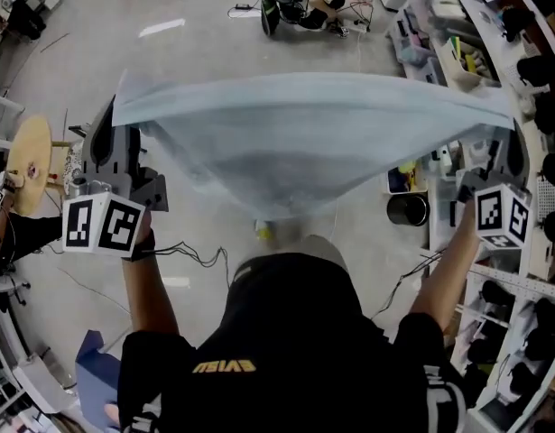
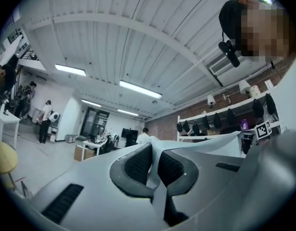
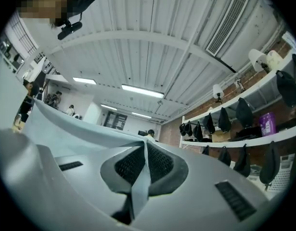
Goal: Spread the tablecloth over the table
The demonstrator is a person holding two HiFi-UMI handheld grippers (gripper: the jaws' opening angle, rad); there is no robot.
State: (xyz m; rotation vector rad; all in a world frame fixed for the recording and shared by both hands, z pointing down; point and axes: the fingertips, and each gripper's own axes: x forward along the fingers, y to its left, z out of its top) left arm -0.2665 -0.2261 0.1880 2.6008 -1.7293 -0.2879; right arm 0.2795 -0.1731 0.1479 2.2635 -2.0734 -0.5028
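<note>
A pale grey-blue tablecloth (image 1: pixel 304 133) hangs stretched in the air in front of the person, sagging to a point in the middle. My left gripper (image 1: pixel 117 115) is shut on its left corner, and my right gripper (image 1: pixel 510 126) is shut on its right corner. In the left gripper view the cloth (image 2: pixel 155 165) is pinched between the dark ribbed pads (image 2: pixel 138 165) and runs off to the right. In the right gripper view a fold of tablecloth (image 3: pixel 144 170) sits clamped between the pads (image 3: pixel 160 165), and the sheet stretches away to the left. No table shows under the cloth.
Shelving with dark items (image 1: pixel 539 88) and a white rack (image 1: pixel 512 332) stand close at the right. A black bin (image 1: pixel 407 209) sits on the floor beside them. A round wooden stool (image 1: pixel 30 162) stands at the left, and a blue object (image 1: pixel 98 377) lies at the lower left.
</note>
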